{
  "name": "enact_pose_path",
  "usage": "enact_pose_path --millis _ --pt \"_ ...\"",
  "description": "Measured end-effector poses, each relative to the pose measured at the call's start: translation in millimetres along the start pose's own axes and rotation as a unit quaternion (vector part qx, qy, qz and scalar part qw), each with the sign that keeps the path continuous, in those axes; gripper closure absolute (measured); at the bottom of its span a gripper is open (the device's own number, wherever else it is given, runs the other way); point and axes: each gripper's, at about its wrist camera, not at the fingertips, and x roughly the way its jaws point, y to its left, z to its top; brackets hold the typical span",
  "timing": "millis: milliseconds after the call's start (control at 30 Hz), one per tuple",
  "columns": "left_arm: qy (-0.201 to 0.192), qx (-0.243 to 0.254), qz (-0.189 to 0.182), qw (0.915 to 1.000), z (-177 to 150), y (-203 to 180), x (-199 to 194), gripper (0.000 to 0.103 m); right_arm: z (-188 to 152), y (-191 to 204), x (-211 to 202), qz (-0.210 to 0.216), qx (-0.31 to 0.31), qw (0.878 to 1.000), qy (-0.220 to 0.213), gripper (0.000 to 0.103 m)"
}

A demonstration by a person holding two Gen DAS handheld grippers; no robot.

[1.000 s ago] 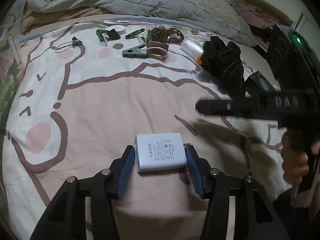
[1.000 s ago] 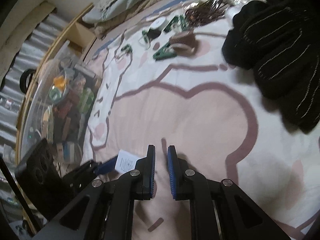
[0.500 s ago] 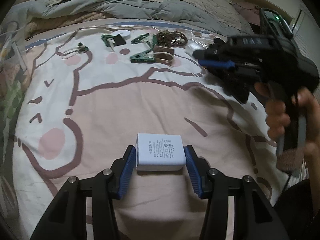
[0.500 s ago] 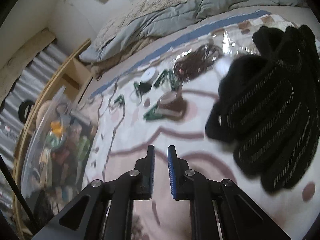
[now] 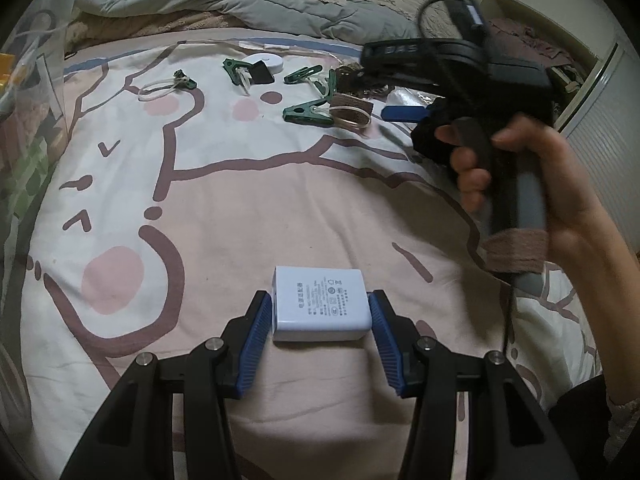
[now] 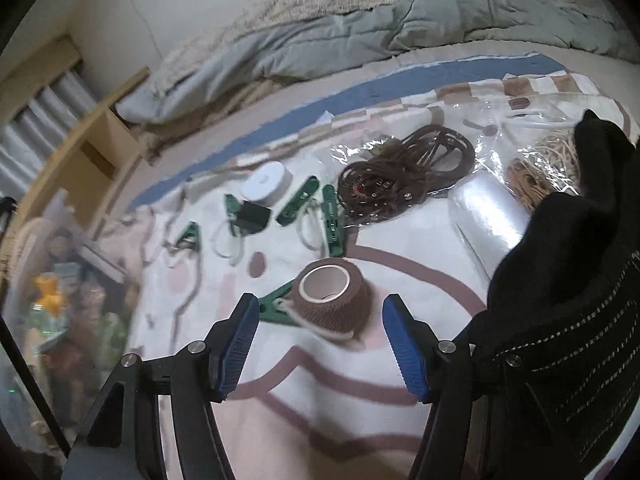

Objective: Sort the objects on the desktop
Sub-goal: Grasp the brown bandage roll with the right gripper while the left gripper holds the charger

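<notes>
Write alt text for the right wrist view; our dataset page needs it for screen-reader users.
The open right claw points at a brown tape roll lying on a pink cartoon bedsheet. Green clips, a coiled brown cord and a black glove lie around it.

The white charger (image 5: 320,304) carries a printed label of small grey characters and certification marks (too fine to read). On the black body of the right tool (image 5: 404,108), blurred raised letters seem to read "DAS".
</notes>
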Motion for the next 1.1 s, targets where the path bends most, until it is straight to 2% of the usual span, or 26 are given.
enact_pose_path --millis 100,233,367,600,667,900,1000,1100 --pt "0.004 -0.006 -0.008 0.9999 -0.2 3.2 0.8 0.053 3.9 4.0 11.7 -0.011 -0.015 1.0 0.006 0.041" --pt "0.007 -0.017 -0.02 0.9996 0.4 8.3 0.4 0.052 6.7 6.4 27.5 -0.038 -0.026 0.999 0.024 0.058" --pt "0.005 -0.018 -0.023 0.9996 0.3 9.3 -1.2 0.053 4.8 2.3 22.4 -0.029 -0.019 0.999 0.015 0.058" --pt "0.006 -0.026 -0.029 0.9992 -1.4 10.7 -2.8 0.052 2.0 7.5 -21.6 -0.021 -0.028 0.999 -0.03 0.058" --pt "0.009 -0.023 -0.033 0.9992 -1.9 9.1 -2.5 0.045 -2.3 7.8 -34.4 -0.015 -0.03 0.999 -0.031 0.058" --pt "0.008 -0.015 -0.025 0.9996 -3.8 3.5 -2.2 0.043 -48.3 14.8 -62.8 0.01 -0.047 0.999 0.018 0.058" --pt "0.005 -0.021 -0.026 0.9994 -3.8 4.8 -2.5 0.043 -75.0 13.0 -68.8 0.031 -0.033 0.998 0.04 0.058" --pt "0.005 -0.026 -0.027 0.9993 -3.9 6.1 -2.1 0.043 -92.6 13.4 -73.6 0.033 -0.031 0.998 0.048 0.058"
